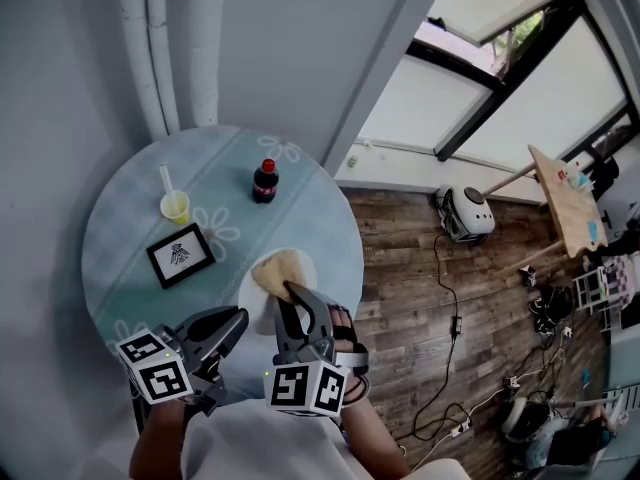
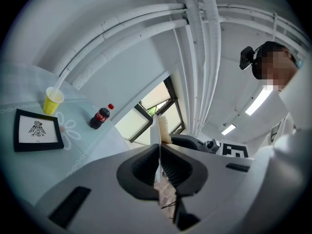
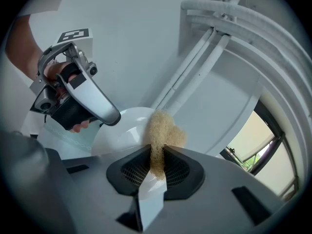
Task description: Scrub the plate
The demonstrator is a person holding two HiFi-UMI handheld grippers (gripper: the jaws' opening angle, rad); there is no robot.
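**Head view:** A round bench (image 1: 120, 228) in a pale cloth printed with flowers carries a yellow cup (image 1: 175, 206), a dark cola bottle (image 1: 264, 181) and a black-framed picture (image 1: 181, 255). At its near edge is the white plate (image 1: 256, 306). The left claw (image 1: 240, 318) is at the plate's rim, and the right claw (image 1: 290, 293) holds a tan scrubber (image 1: 280, 271) over it. Scrubbing looks to be under way. No soil or suds show, so how much is left is unclear. I cannot tell whether the plate rests on the bench or is lifted off it.

**Left gripper view:** The jaws are closed on the plate's thin, smooth rim (image 2: 157, 145), seen edge-on. The scrubber's fuzzy tuft peeks out beyond it.

**Right gripper view:** The jaws are clamped on the scrubber (image 3: 161, 135), a coarse, fibrous, springy-looking wad that bulges above the ribbed pads. Behind it the plate's glossy, shallow bowl (image 3: 126, 128) looks clean, and the left claw (image 3: 109, 117) grips its edge.
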